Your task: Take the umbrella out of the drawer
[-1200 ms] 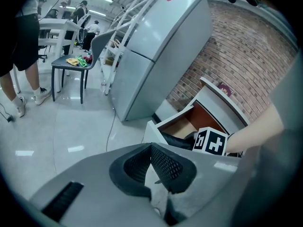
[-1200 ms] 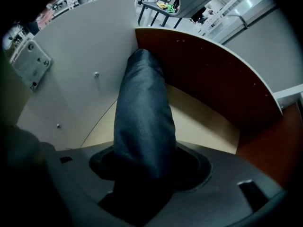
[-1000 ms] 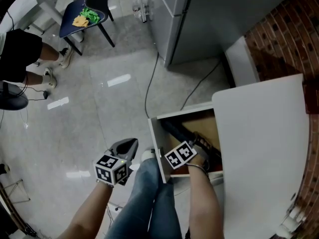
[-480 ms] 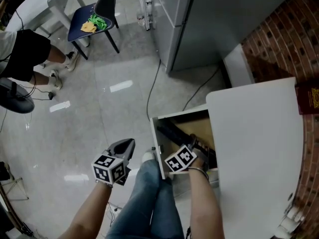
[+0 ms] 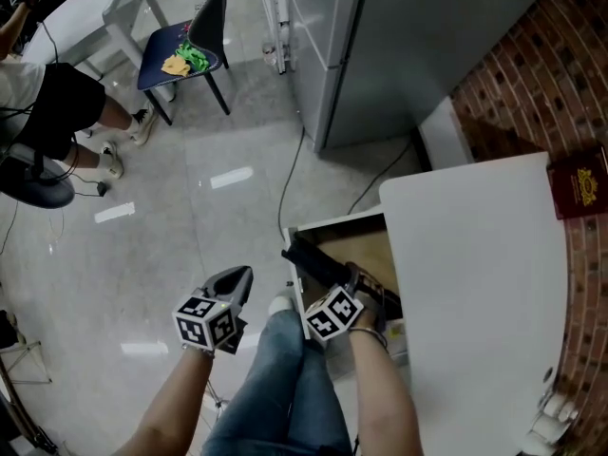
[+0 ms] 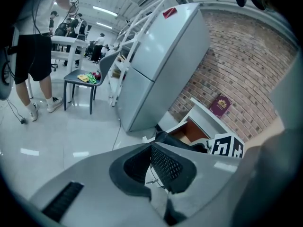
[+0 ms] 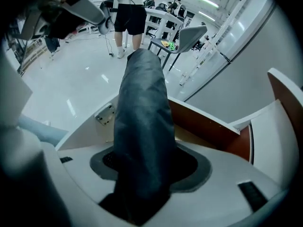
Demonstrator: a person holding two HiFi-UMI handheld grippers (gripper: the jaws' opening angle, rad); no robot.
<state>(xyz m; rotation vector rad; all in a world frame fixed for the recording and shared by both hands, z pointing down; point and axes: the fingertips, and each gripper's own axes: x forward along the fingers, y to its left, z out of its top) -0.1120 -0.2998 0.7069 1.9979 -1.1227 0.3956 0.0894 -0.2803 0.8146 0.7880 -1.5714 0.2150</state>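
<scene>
You wear blue jeans (image 5: 275, 388), a white shoe (image 5: 281, 301), and a thin bangle (image 5: 367, 332) on your right wrist. Your left gripper (image 5: 242, 275) and right gripper (image 7: 149, 163) are pale grey shells with black meshed pads (image 6: 165, 164), each carrying a cube (image 5: 207, 319) of black-and-white square markers.

The drawer (image 5: 334, 222) stands open at the left edge of the table (image 5: 475, 283). The umbrella (image 5: 318, 262) lies in it between the fingers of the right gripper (image 7: 144, 167), one end reaching past the drawer front. The left gripper (image 5: 235, 281) hangs left of the drawer over the floor (image 5: 190, 217), and a refrigerator (image 5: 380, 46) stands behind.
</scene>
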